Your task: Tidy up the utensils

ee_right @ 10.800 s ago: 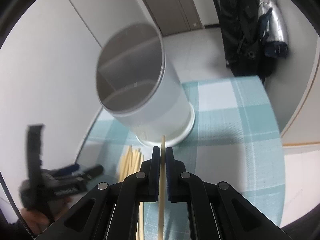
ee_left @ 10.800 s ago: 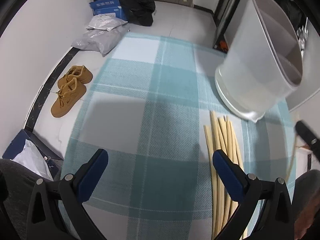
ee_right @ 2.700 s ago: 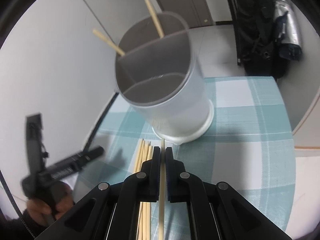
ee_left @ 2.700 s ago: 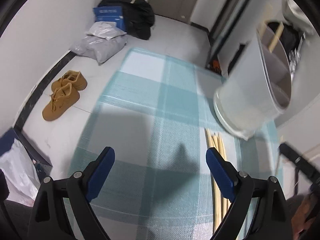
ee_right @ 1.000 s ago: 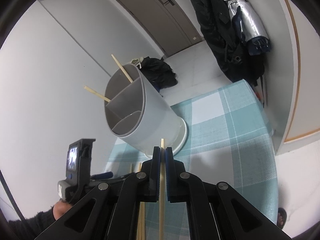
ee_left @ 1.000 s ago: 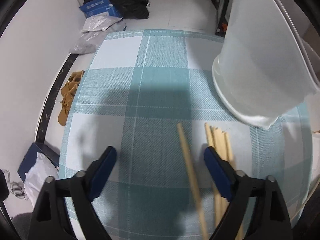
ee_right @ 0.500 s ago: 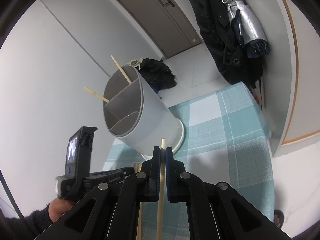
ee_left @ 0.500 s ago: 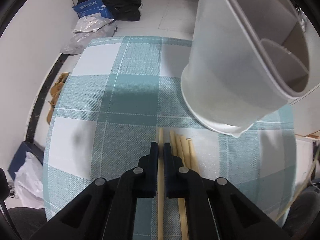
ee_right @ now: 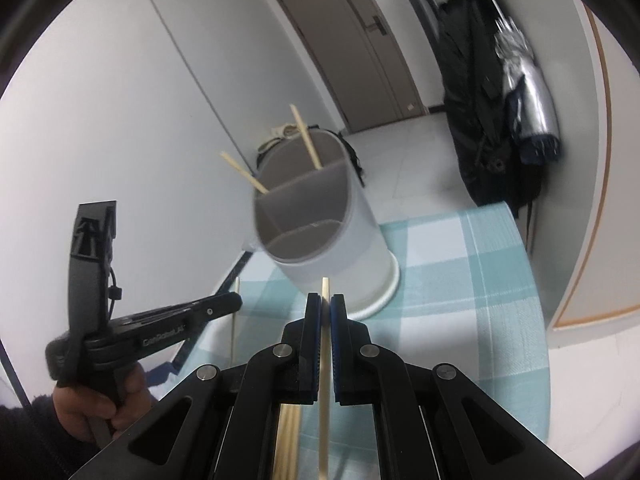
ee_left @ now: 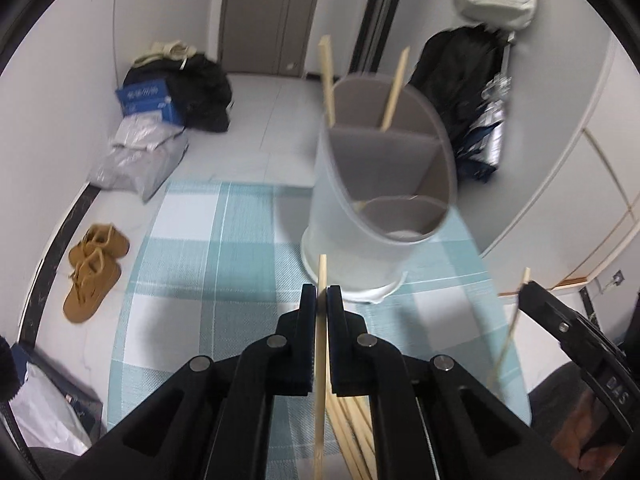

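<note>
A white utensil holder [ee_left: 372, 208] with grey dividers stands on the teal checked tablecloth [ee_left: 208, 280]; two chopsticks [ee_left: 326, 80] lean in its far compartment. My left gripper [ee_left: 321, 300] is shut on a pale wooden chopstick [ee_left: 320, 360], lifted above the cloth just in front of the holder. Several more chopsticks [ee_left: 352, 428] lie on the cloth below it. In the right wrist view my right gripper [ee_right: 325, 308] is shut on another chopstick [ee_right: 324, 392], short of the holder [ee_right: 332, 240]. The left gripper [ee_right: 236, 300] shows there at the left, held by a hand [ee_right: 92, 404].
The table is small, with its edges close by. On the floor lie tan shoes [ee_left: 94, 266], grey bags [ee_left: 140, 160], a blue box [ee_left: 146, 98] and dark clothing. Coats [ee_right: 496, 92] hang at the right beside a door [ee_right: 352, 40].
The left gripper went from open over a loose chopstick to shut on it, then lifted it and tilted up toward the holder. The right gripper kept its chopstick and shifted slightly.
</note>
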`<state>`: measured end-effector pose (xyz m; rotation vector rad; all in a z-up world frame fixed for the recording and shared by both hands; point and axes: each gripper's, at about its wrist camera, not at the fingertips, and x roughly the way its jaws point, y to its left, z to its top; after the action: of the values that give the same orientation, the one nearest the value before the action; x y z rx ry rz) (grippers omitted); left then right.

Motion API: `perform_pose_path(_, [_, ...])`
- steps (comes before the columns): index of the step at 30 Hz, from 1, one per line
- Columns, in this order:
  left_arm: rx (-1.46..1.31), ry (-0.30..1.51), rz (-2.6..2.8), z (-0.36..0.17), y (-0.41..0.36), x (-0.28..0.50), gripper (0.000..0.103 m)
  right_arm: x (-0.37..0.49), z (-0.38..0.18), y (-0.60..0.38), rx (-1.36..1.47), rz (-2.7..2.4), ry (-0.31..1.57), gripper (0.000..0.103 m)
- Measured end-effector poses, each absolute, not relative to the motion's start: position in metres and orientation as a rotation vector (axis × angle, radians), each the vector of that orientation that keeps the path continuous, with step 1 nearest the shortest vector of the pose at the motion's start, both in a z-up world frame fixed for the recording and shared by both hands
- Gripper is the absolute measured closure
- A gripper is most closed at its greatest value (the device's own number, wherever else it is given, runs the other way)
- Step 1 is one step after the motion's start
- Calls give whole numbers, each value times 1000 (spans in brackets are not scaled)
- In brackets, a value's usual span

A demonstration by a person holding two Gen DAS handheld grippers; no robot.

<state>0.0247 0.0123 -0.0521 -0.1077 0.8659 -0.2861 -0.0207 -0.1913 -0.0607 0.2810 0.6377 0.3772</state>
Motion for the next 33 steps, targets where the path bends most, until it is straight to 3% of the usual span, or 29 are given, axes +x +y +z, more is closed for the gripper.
perform_pose_path(10, [-147,761,-346,-31,21,2,102,-42,-38,-169,215,368,542,99])
perform_pose_path(33, [-126,724,-414,23,11,-15,102,-59,-7,-152,193,396,475,100])
